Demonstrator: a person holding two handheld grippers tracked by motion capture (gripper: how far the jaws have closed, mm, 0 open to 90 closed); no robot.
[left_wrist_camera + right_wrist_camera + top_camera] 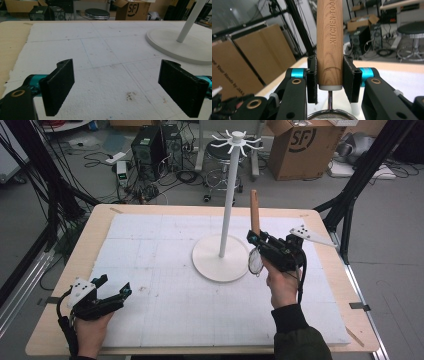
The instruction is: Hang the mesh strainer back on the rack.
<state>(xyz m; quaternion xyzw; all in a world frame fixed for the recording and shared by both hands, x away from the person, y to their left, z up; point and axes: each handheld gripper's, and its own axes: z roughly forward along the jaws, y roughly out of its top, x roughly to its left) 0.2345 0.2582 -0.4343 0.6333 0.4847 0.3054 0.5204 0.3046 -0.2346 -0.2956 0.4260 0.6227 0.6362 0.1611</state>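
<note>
My right gripper (257, 240) is shut on the wooden handle (255, 211) of a small strainer, held upright above the table. The mesh bowl (255, 262) hangs below the jaws. In the right gripper view the handle (330, 42), marked "KITCHEN TOOL", stands between the two pads (312, 80), with the metal rim (329, 115) at the bottom. Just left of the strainer stands a white rack (229, 205) with hook arms at its top (236, 140) and a round base (220, 266). My left gripper (114, 286) rests open near the table's front left corner, nothing between its pads (59, 87).
A white foam mat (165, 295) covers the wooden table (95, 227). In the left gripper view the rack's base (175, 47) lies ahead to the right. Beyond the table are computer cases (150, 145), a stool (222, 152), a cardboard box (305, 145) and black frame legs (360, 175).
</note>
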